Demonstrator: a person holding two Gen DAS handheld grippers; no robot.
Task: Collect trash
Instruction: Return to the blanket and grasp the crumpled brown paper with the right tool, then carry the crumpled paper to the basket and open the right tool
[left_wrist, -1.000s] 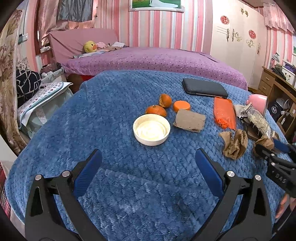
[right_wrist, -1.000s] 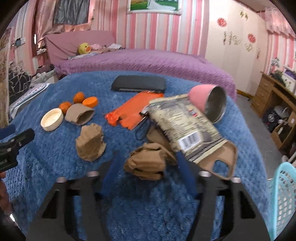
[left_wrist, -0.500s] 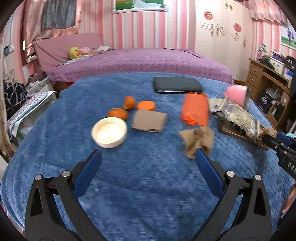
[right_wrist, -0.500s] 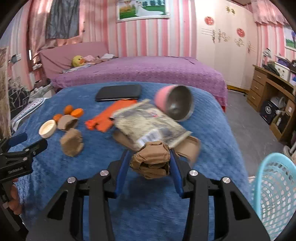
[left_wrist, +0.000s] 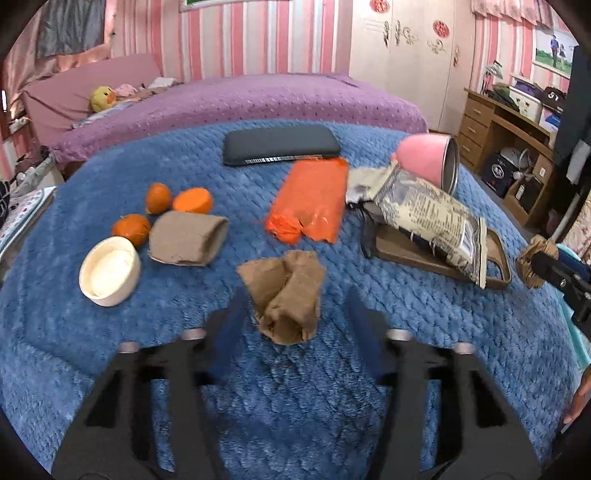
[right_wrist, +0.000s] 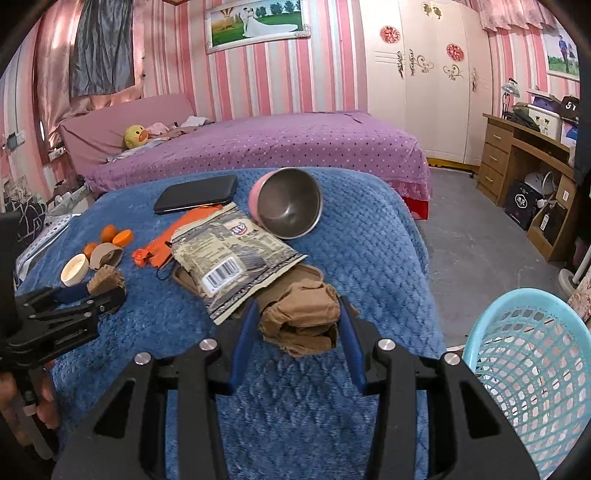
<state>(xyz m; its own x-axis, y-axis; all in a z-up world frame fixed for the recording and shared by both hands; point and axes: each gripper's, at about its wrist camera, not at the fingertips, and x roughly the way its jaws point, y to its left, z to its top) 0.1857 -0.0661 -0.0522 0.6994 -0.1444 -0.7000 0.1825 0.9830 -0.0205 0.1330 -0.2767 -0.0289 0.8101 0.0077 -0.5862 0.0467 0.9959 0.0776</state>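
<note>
Nearby, teal basket (right_wrist: 524, 373), right gripper (right_wrist: 297, 326) clamping crumpled brown paper (right_wrist: 301, 319)

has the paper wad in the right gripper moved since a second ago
Yes. The paper wad, clamped in the right gripper, has come off the blanket by the snack bag, toward the blue basket.

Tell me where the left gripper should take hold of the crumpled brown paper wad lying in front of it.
Grip the crumpled brown paper wad across its narrow near end, coming straight forward and down with the left gripper. Its folds run lengthwise between the open fingers, so squeezing sideways should bunch them.
</note>
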